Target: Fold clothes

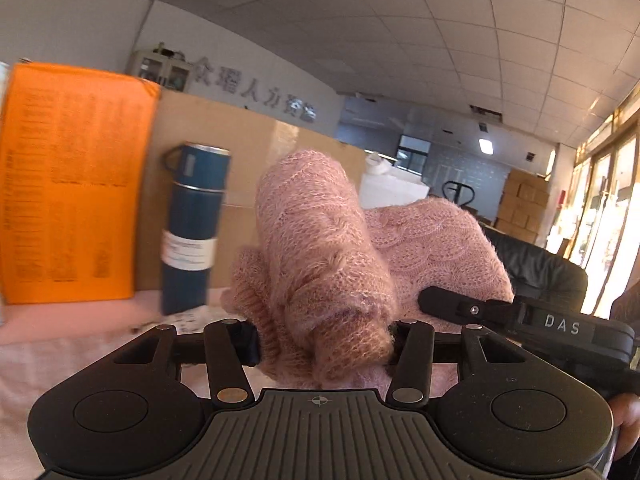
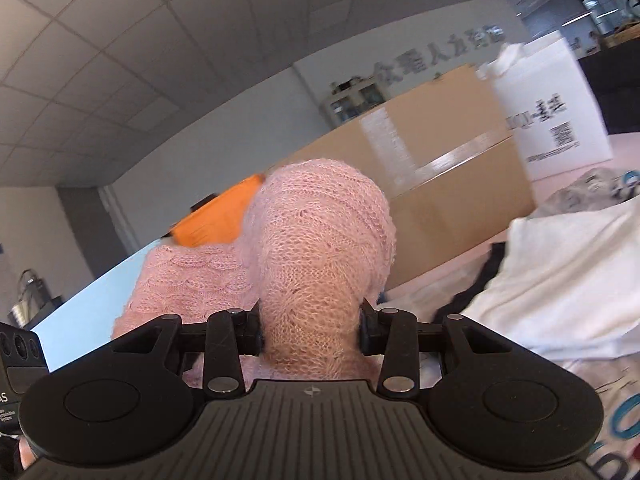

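Right now both grippers are pinching the same pink sweater (image 1: pixel 320 248). The left gripper (image 1: pixel 324 344) is clamped on a thick bunch of it in the middle of its frame, and the right gripper (image 2: pixel 312 334) squeezes another bunch the same way. The sweater stands up between the fingers in soft humps, lifted off the pink worktop (image 1: pixel 60 328), not lying flat. A blue flask (image 1: pixel 192 228) stands close on the left of the frame, in front of an orange box (image 1: pixel 68 184). A pile of white cloth (image 2: pixel 560 272) lies at the right.

To do this well, I think both hands should move together and keep the knit even. It looks stretchy, so pull gently. Keep clear of the flask, or it may tip.
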A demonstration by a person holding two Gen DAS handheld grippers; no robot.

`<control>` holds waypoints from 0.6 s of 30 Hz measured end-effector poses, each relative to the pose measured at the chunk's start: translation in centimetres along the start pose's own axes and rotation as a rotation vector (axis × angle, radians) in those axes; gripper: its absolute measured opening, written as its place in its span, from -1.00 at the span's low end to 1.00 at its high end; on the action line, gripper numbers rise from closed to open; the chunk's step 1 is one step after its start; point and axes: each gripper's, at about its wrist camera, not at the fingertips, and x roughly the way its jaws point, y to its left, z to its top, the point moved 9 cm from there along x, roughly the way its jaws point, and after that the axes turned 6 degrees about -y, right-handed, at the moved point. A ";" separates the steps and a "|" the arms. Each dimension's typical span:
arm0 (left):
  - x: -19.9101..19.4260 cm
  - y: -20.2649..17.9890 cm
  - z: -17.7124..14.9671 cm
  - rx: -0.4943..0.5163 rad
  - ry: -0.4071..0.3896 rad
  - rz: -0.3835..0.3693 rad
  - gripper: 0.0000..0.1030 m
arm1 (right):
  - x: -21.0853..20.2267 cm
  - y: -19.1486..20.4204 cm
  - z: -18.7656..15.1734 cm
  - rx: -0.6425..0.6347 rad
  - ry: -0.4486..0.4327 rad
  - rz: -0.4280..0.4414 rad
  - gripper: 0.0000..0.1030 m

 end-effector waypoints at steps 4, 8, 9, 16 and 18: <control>7.0 -1.9 -2.0 -0.106 0.063 -0.063 -0.07 | 0.6 -7.1 1.8 0.005 -0.037 -0.147 -0.26; 11.8 -2.9 -4.7 -0.130 0.134 -0.061 -0.04 | 1.5 -13.1 1.8 0.064 -0.030 -0.243 -0.24; 12.8 -3.1 -5.4 -0.122 0.156 -0.051 0.01 | 1.6 -14.3 1.8 0.090 -0.035 -0.261 -0.21; 13.1 -3.2 -4.4 -0.042 0.055 -0.005 0.83 | 0.7 -18.6 2.3 0.061 -0.099 -0.494 0.48; 12.9 -2.3 -4.3 -0.079 0.026 0.019 0.90 | 0.1 -19.2 2.4 0.049 -0.121 -0.545 0.60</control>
